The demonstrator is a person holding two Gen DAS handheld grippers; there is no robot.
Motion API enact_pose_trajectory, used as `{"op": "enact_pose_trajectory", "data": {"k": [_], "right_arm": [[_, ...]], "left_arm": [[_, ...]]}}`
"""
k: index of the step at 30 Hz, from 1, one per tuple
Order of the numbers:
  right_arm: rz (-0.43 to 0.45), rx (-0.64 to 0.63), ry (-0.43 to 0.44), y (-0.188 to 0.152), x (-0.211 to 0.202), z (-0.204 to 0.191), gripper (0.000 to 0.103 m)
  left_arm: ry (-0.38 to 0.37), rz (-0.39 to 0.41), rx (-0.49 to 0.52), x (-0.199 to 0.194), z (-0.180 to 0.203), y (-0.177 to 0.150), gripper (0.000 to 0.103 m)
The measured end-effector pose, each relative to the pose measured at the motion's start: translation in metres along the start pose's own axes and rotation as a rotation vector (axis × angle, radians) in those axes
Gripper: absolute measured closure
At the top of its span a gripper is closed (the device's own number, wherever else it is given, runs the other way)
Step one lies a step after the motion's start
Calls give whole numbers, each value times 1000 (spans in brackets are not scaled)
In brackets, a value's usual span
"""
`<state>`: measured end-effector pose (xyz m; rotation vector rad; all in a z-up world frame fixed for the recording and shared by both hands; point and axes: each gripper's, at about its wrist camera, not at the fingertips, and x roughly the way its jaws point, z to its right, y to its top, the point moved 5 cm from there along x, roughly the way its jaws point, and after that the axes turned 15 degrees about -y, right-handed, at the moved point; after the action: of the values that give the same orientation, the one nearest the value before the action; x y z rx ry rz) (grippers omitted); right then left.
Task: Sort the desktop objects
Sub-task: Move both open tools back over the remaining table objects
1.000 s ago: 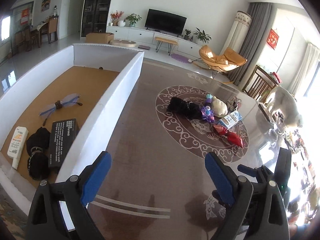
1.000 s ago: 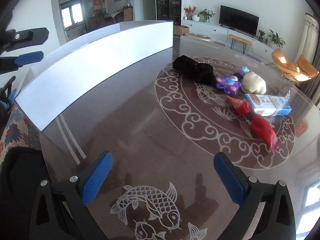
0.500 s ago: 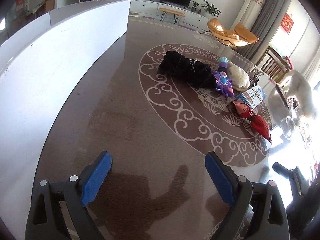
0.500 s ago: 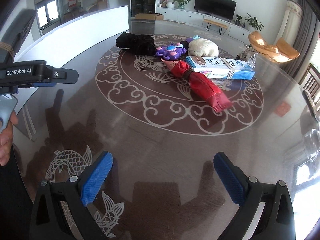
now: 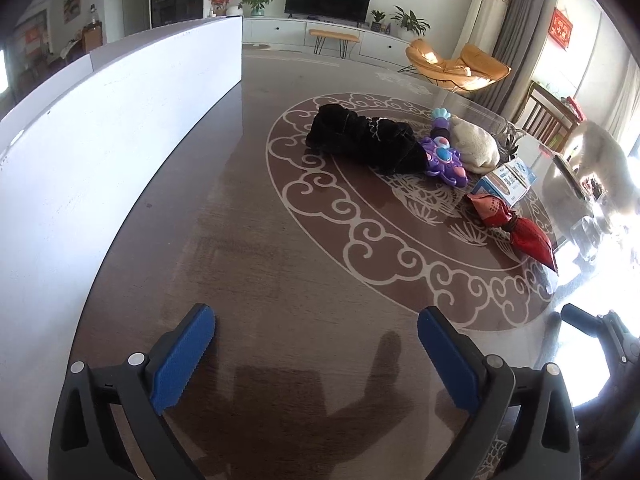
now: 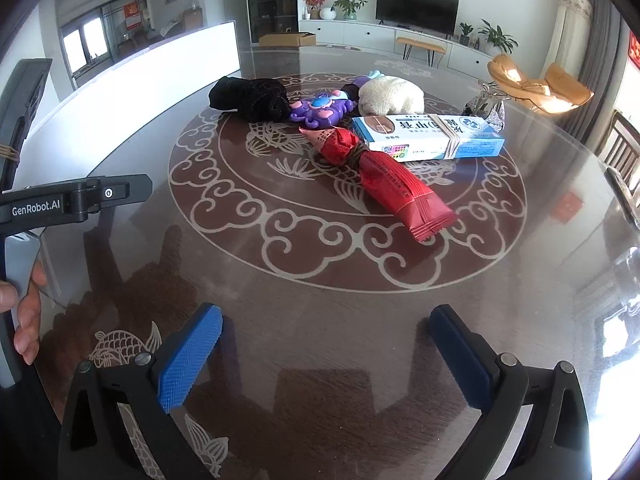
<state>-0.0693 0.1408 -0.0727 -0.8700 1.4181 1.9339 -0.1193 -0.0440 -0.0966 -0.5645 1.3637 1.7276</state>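
Both the left gripper (image 5: 316, 344) and right gripper (image 6: 326, 344), jaws wide and empty, have swung from the white box (image 5: 100, 140) toward the pile mid-desk, the red packet (image 6: 384, 180) nearest, so another pick looks imminent.

Both wrist views look low across the desk (image 5: 248, 280) toward the television wall; both share the central object cluster, the right view nearer.

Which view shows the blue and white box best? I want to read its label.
The right wrist view: the blue and white box lies broadside there, its whole printed top face and a rubber band visible. In the left wrist view the same box is small, end-on and partly behind the red packet.
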Motion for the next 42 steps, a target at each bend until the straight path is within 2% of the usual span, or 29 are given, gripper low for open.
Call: {"op": "enact_pose_trajectory", "data": {"k": [2, 19, 42], "right_arm": [[0, 0, 0, 0, 0, 0, 0], [0, 0, 0, 0, 0, 0, 0], [0, 0, 1, 0, 0, 0, 0]], "left_arm": [[79, -37, 69, 8, 8, -3, 0], [66, -27, 75, 9, 9, 0, 0], [85, -16, 42, 6, 2, -1, 0]]}}
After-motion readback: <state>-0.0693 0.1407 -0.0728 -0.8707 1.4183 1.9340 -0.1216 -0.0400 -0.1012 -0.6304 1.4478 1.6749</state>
